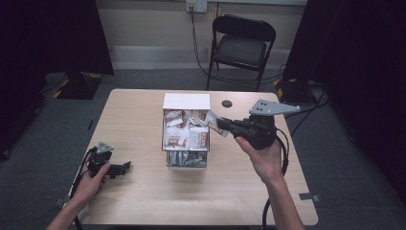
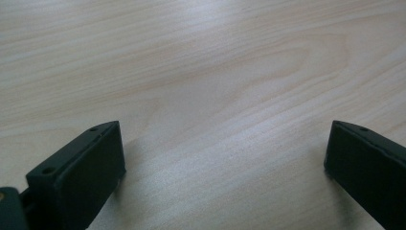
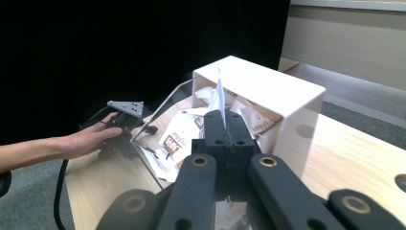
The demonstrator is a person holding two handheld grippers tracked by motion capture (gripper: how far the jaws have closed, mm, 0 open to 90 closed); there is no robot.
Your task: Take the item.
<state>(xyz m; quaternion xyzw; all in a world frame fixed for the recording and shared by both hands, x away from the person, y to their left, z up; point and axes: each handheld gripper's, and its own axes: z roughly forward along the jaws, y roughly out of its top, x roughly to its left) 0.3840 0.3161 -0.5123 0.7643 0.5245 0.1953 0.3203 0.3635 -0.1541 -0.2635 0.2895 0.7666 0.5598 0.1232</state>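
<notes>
A light wooden table (image 1: 143,201) carries a clear-walled box (image 1: 186,160) near its centre, white at its far end (image 1: 186,101) and packed with small brown-and-white packets (image 1: 184,136); silvery wrappers (image 1: 186,159) lie in its near compartment. On the tabletop at about two o'clock from the box is a small dark round hole (image 1: 227,103).

The right gripper (image 1: 221,125), held up off the table by the person's right hand (image 1: 263,158), sits at roughly three o'clock from the box, with its jaws reaching in over the box's right rim. The jaws are pressed together on one packet (image 1: 214,122) (a thin white-edged sachet with brown print), which is lifted clear of the pile, just above that rim. In the right gripper view the same packet (image 3: 219,98) stands on edge between the closed jaws, with the white end of the box (image 3: 268,86) beyond it.

The left gripper (image 1: 125,166) rests low on the table at about eight o'clock from the box, well apart from it, under the person's left hand (image 1: 91,184). The left gripper view shows its two black jaws spread wide with bare wood grain (image 2: 215,86) between them and nothing held.

Beyond the table, at twelve o'clock, a black folding chair (image 1: 242,45) stands on grey carpet (image 1: 143,79) before a pale wall.
</notes>
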